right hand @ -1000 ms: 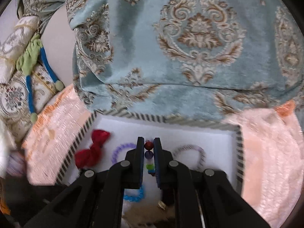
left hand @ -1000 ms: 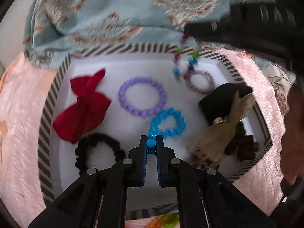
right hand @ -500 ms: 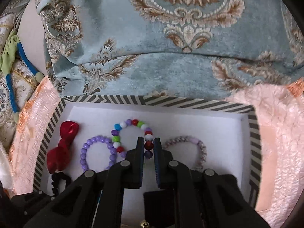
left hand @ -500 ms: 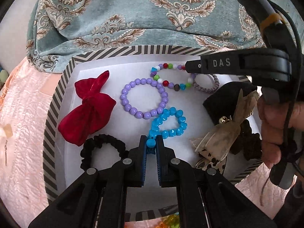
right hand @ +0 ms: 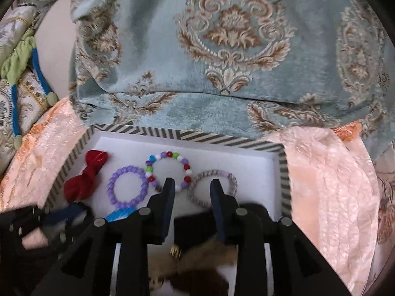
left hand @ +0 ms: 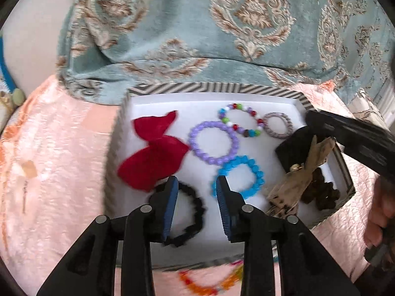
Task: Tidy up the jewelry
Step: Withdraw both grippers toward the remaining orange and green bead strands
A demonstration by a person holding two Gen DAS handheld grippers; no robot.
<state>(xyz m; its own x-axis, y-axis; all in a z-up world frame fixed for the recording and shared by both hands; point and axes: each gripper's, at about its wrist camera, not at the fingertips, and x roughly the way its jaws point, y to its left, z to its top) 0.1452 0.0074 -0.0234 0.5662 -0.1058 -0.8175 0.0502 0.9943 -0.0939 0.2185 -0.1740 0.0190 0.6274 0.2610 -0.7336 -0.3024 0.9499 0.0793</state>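
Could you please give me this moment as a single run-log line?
left tool: open, empty | right tool: open, empty | blue bracelet, multicolour bracelet: lying in striped tray | orange bracelet: outside tray

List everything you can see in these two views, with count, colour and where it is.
striped tray: one, white inside, on the peach cloth
red bow: one, tray's left side
purple bead bracelet: one, tray centre
blue bead bracelet: one, just nearer than the purple
multicolour bead bracelet: one, far side
lilac hair tie: one, far right
black scrunchie: one, near left
black and tan bow: one, right side
orange bead bracelet: one, outside the tray, blurred
patterned teal cushion: one, behind the tray
left gripper: open
right gripper: open
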